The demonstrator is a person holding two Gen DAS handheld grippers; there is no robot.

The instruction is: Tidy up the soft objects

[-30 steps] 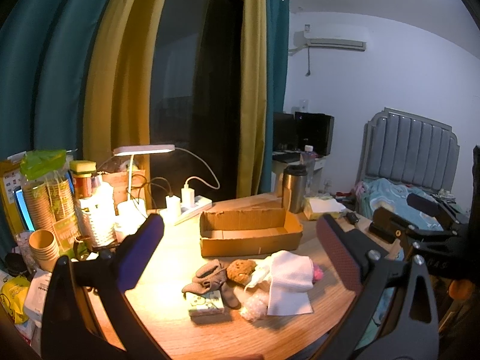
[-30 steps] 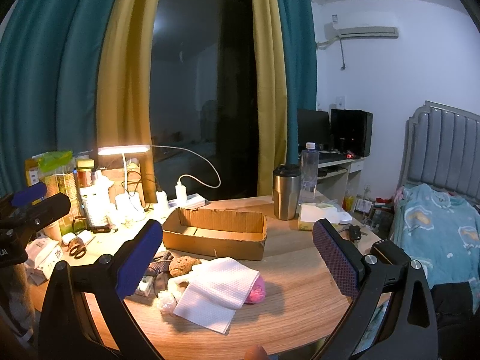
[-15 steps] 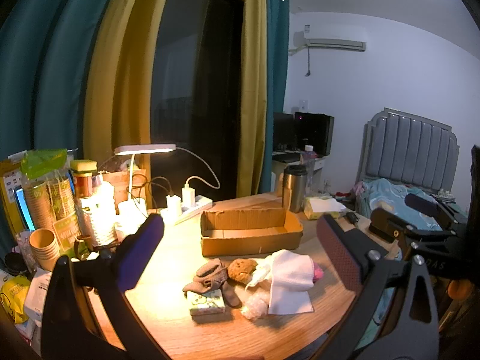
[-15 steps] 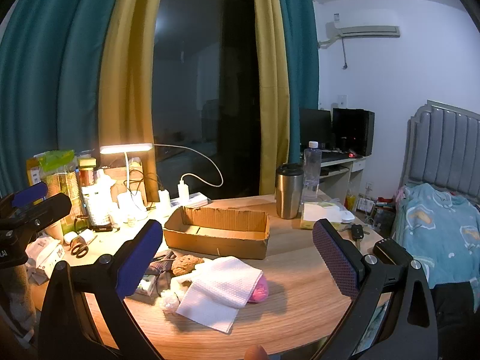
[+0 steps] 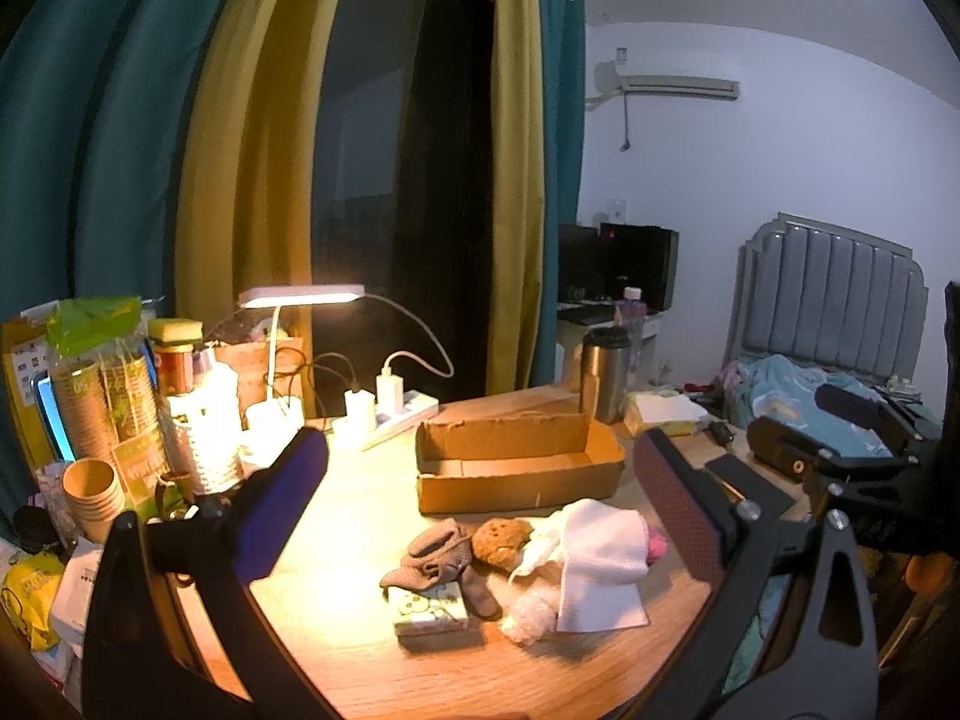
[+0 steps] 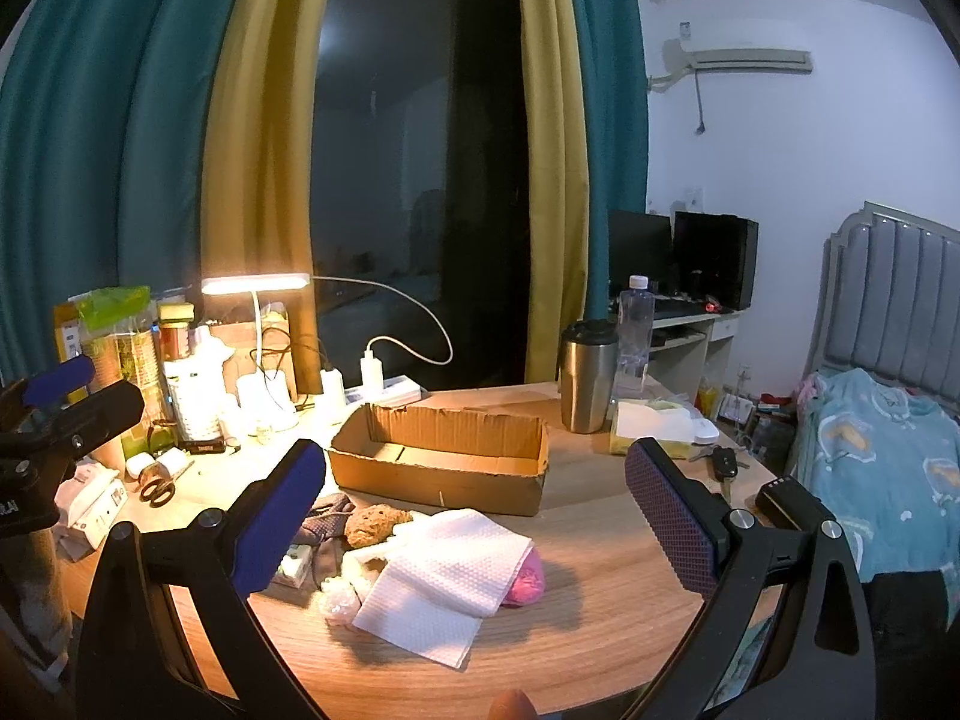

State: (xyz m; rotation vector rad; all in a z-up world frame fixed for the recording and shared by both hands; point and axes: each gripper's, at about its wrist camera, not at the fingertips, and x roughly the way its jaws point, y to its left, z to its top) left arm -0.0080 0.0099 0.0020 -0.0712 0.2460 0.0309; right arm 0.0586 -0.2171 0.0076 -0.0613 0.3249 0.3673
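White waffle-textured cloth (image 6: 444, 582) lies rumpled before the cardboard box (image 6: 441, 459); left gripper (image 5: 480, 510) and right gripper (image 6: 474, 516) gape, empty.

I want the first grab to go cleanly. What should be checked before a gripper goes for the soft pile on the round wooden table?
1. Left gripper open, holding nothing: ok.
2. Right gripper open, holding nothing: ok.
3. Shallow brown cardboard box appears empty, ready to receive: ok.
4. White textured cloth on top, reachable: ok.
5. Pink soft item uncovered: not ok, partly under the cloth.
6. What the clear crinkled plastic holds: cannot tell.
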